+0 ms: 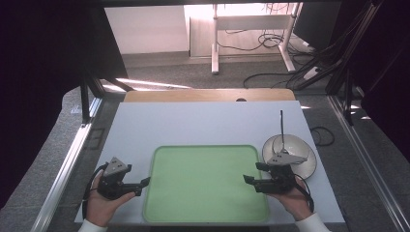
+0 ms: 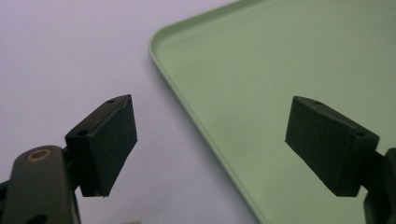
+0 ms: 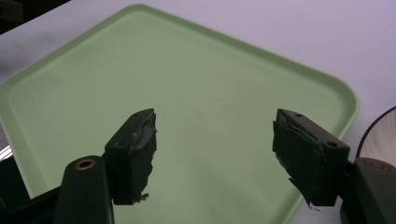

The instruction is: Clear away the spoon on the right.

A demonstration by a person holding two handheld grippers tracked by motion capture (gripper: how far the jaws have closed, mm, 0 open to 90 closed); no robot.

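The high view shows a rectangular pale green plastic tray (image 1: 205,183) with rounded corners lying in the lower centre of the frame on a white tabletop (image 1: 203,125); its surface is bare. At the right of the frame, just beside the tray's right edge, sits a stack of shallow white ceramic dishes (image 1: 300,150), apparently a bowl on a wider plate, with a thin dark rod (image 1: 282,126) standing up from or behind them; its nature cannot be told. The left gripper (image 1: 143,183) sits in the lower left of the frame, held in the person's left hand (image 1: 104,205), its tips at the tray's left rim. In the left gripper view its two black padded jaws stand well apart with nothing between them, one over the white tabletop (image 2: 70,56), the other over the green tray (image 2: 280,60), the rim running between them. The right gripper (image 1: 250,178) is in the lower right of the high view, held by the right hand (image 1: 295,200), its tips over the tray's right portion and the dishes just behind it. In the right gripper view its jaws are likewise spread wide and empty above the tray (image 3: 196,84), with a curved edge of a white dish (image 3: 380,135) at the right margin. Judgement: the work looks barely begun, since nothing is held and nothing lies on the tray; moving the dishes onto the tray, if that is the aim, is all left to do
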